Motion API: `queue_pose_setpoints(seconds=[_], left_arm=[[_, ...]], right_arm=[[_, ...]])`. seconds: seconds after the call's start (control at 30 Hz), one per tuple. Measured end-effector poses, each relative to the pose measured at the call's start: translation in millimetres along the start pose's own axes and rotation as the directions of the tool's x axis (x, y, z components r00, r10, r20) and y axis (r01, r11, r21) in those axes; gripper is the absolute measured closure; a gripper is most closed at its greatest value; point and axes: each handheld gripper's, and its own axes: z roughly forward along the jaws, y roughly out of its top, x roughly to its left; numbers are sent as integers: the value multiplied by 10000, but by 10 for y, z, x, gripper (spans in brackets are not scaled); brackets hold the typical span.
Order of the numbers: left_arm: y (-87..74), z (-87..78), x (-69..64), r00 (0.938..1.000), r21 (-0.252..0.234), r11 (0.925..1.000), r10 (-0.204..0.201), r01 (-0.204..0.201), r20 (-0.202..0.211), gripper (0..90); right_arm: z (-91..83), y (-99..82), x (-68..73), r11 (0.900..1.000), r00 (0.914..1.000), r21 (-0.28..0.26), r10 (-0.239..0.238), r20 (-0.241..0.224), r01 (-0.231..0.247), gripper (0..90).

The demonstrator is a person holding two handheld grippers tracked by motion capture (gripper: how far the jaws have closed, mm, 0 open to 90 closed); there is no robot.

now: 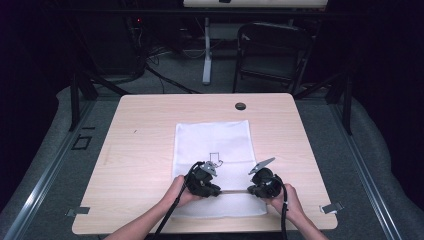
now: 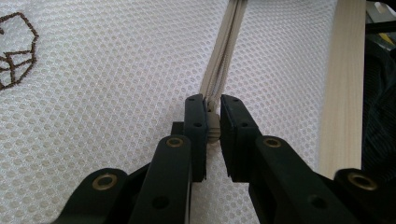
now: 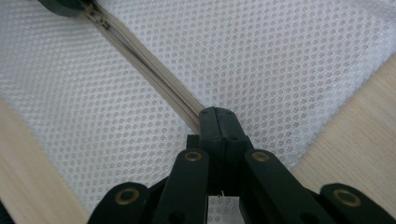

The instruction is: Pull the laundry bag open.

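Observation:
A white mesh bag lies flat on the wooden table, with a small dark outline drawing on it. A beige zipper runs across its near end. My left gripper is shut on one end of that zipper; in the left gripper view the jaws pinch a beige piece of the zipper. My right gripper is shut on the other end. In the right gripper view its tips meet on the zipper tape, which stretches taut to the upper left.
A black round grommet sits near the table's far edge. Behind the table stand a folding chair and a white post. Bare wood borders the bag on both sides.

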Motion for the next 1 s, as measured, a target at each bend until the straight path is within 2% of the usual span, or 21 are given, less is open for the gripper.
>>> queue_pose_setpoints(seconds=[0.17, 0.27, 0.3, 0.33, 0.47, 0.53, 0.57, 0.6, 0.63, 0.7, 0.77, 1.0], left_arm=[[4, -5, 3, 9999, 20, 10000, 88, -88, 57, 815], [3, -4, 6, 10000, 68, 9999, 81, -81, 0, 815], [3, -6, 8, 10000, 37, 10000, 74, -74, 1, 816], [6, -9, 7, 9999, 94, 9999, 94, -94, -37, 816], [17, -24, 18, 9999, 62, 9999, 129, -129, 69, 817], [25, -24, 25, 9999, 96, 9999, 114, -114, 53, 817], [28, -23, 28, 9999, 106, 9999, 127, -127, 64, 817], [32, -25, 31, 9999, 148, 9998, 143, -143, 29, 817], [33, -22, 35, 9999, 116, 9998, 134, -135, 69, 817], [38, -21, 42, 9998, 160, 9997, 155, -156, 80, 817], [39, -11, 43, 9998, 161, 9997, 162, -164, 129, 817], [34, -21, 35, 9996, 283, 9995, 157, -164, 242, 818]], right_arm=[[5, -3, 6, 9998, 9996, -32, -190, 207, 190, 900], [4, -10, -20, 10000, 10000, 18, 54, 20, -54, 900], [20, -20, -24, 9992, 9994, -194, 344, -84, -346, 900], [6, -9, -43, 9994, 9994, 45, 330, -129, -330, 900], [5, -2, -52, 9981, 9980, 165, 600, -199, -597, 900], [0, 4, -45, 9981, 9984, 323, 534, -185, -528, 900], [9, 3, -17, 9972, 9972, 224, 712, -217, -707, 900], [-4, 15, -16, 9978, 9989, 489, 451, -136, -444, 900], [-10, 21, -11, 9972, 9992, 631, 394, -40, -391, 900], [-10, 22, -6, 9968, 9987, 663, 456, -214, -441, 900], [-16, 25, 3, 9960, 9990, 787, 439, -76, -431, 900], [-5, 31, 22, 9970, 9996, 714, 294, -42, -290, 900]])
